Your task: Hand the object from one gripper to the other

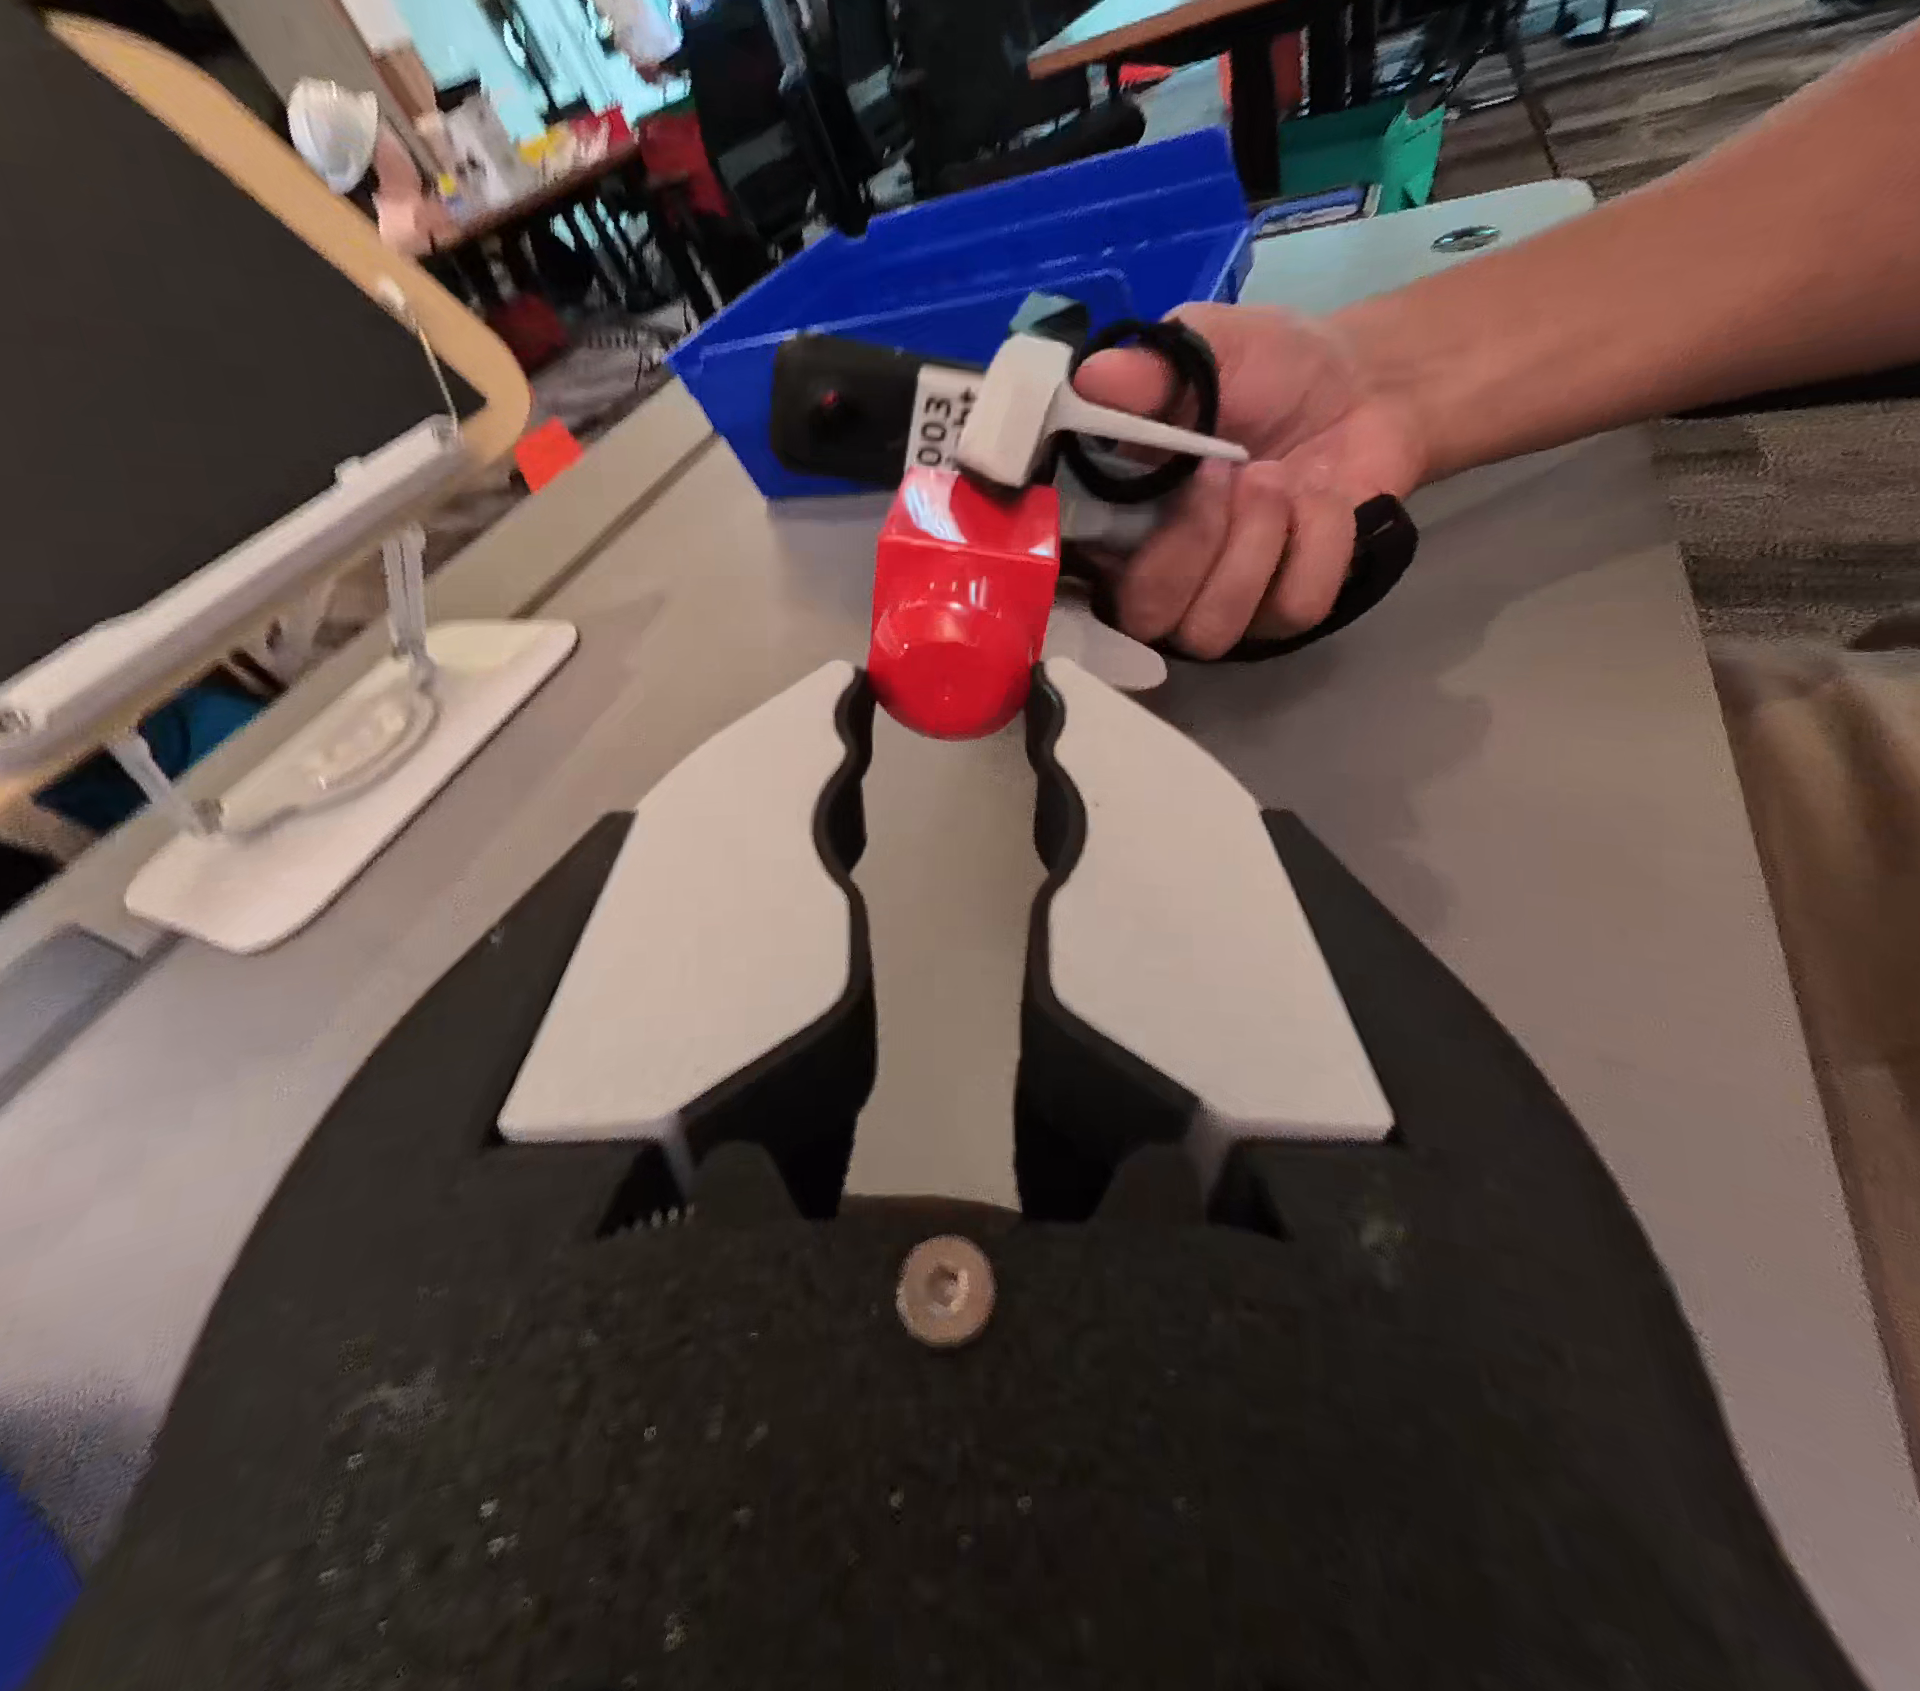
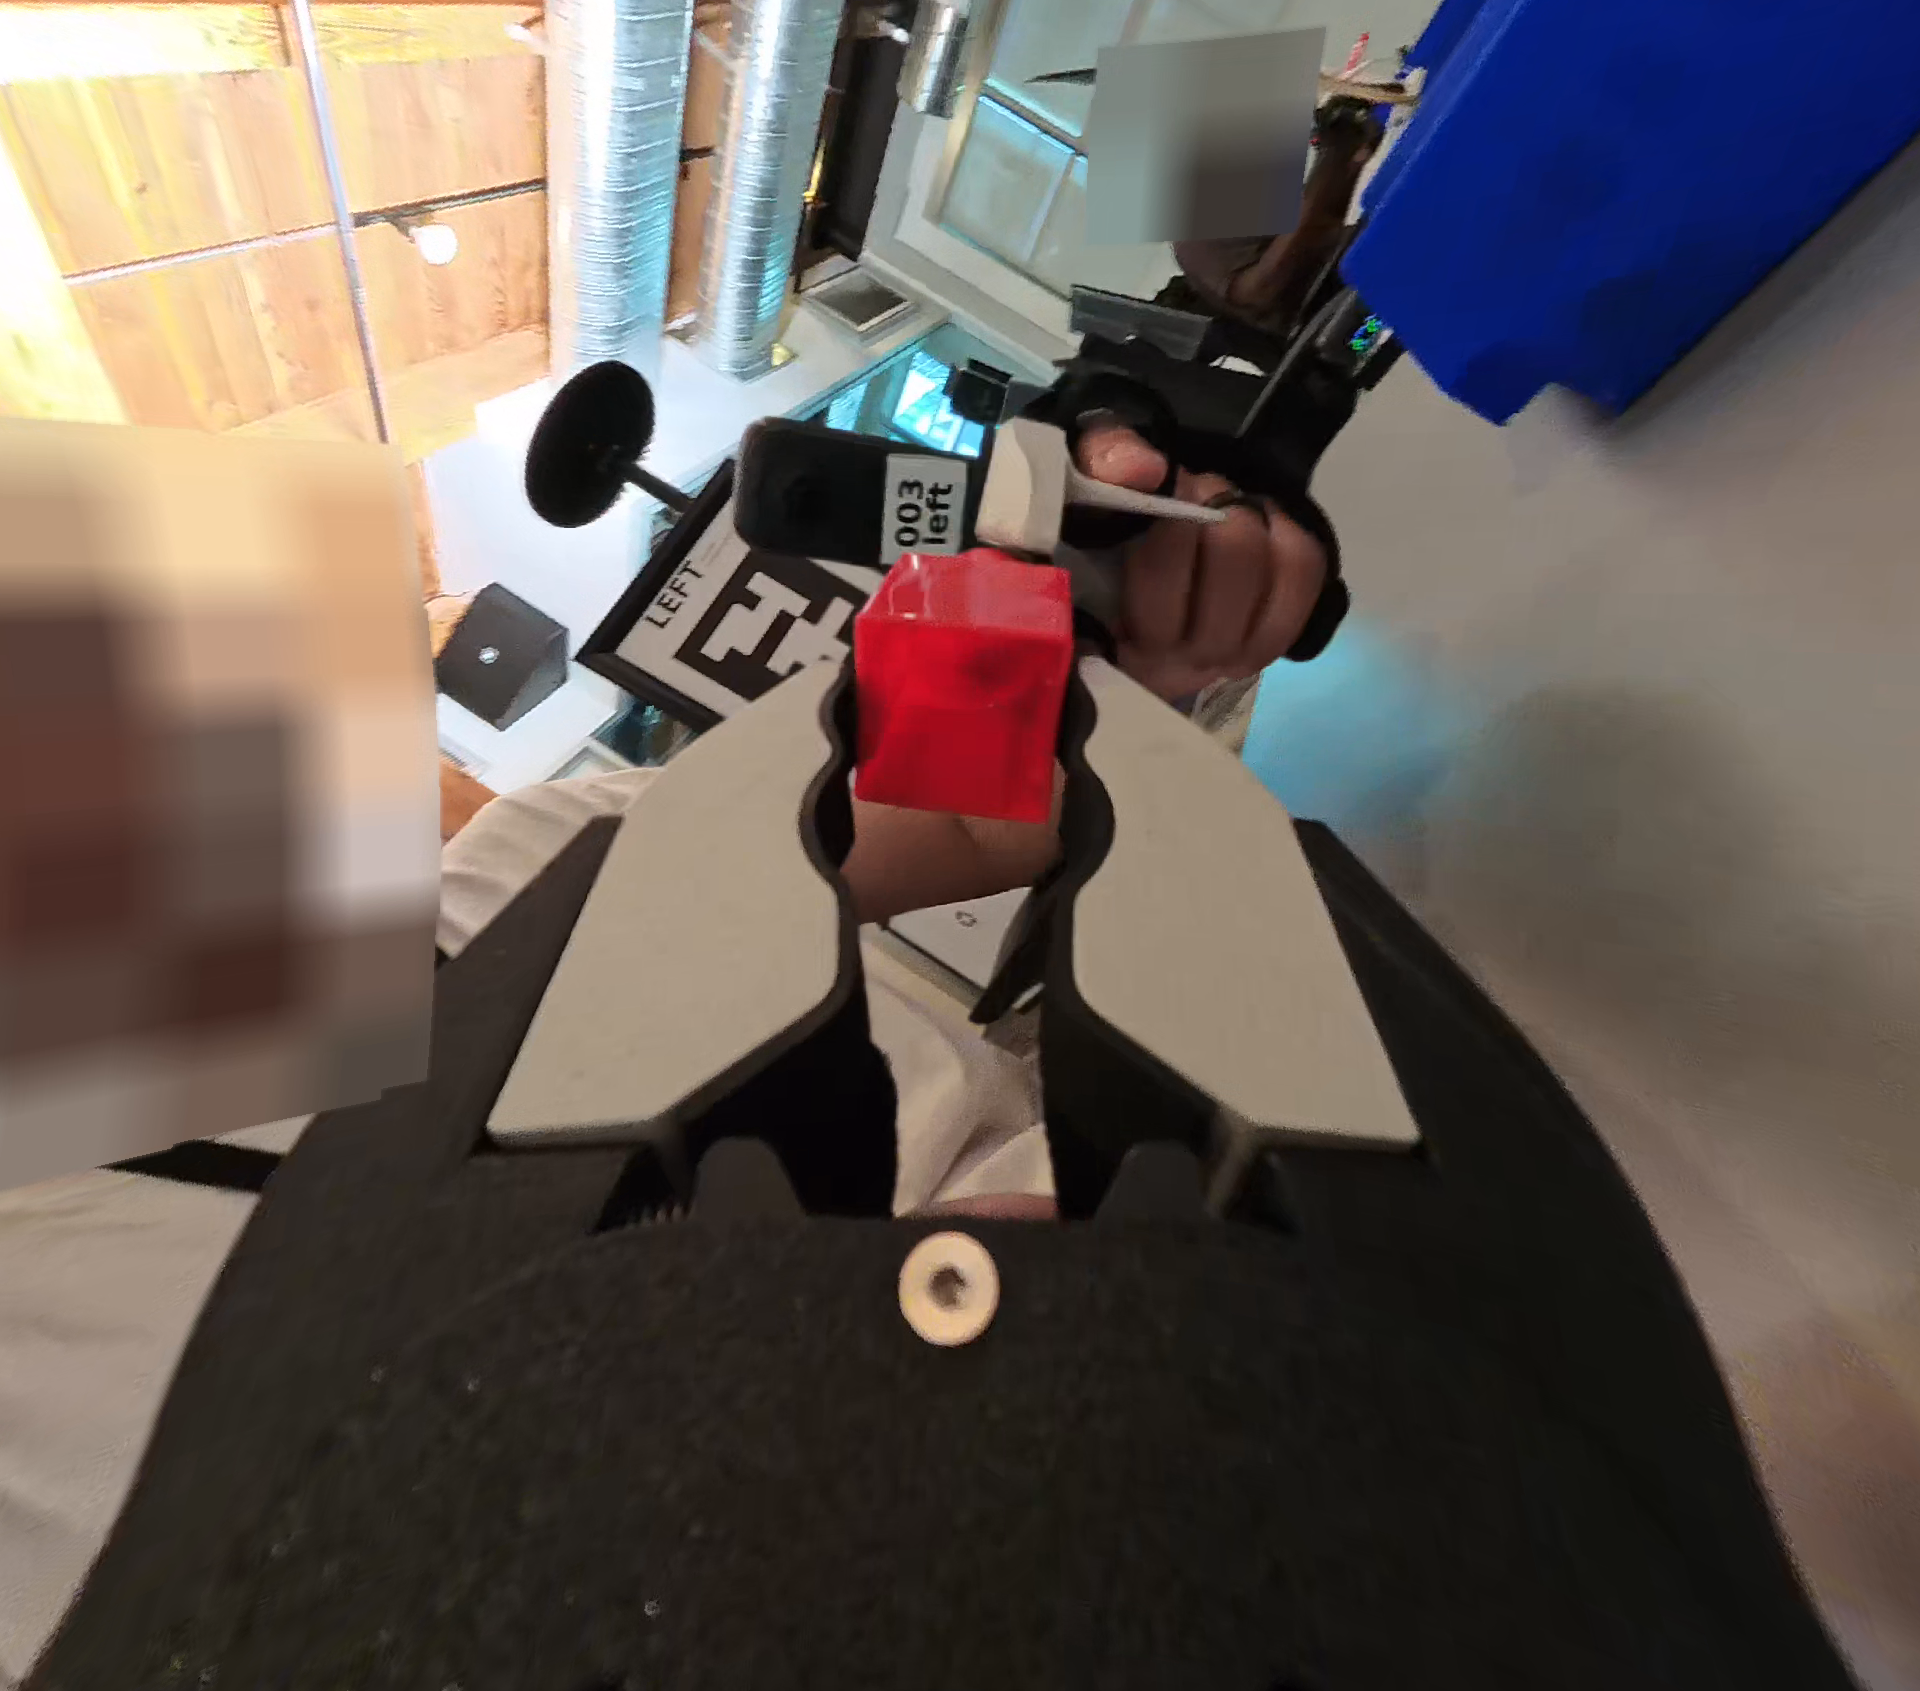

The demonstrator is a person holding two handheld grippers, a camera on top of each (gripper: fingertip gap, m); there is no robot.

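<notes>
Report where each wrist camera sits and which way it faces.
Left wrist view: sits on the left gripper and faces forward over the grey table toward the blue bin. The person's right hand and forearm show.
Right wrist view: sits on the right gripper, rolled sideways and facing back at the person. The left hand and a white shirt show.
Shared: the red object, clasped by both grippers at once, and the blue bin.
</notes>
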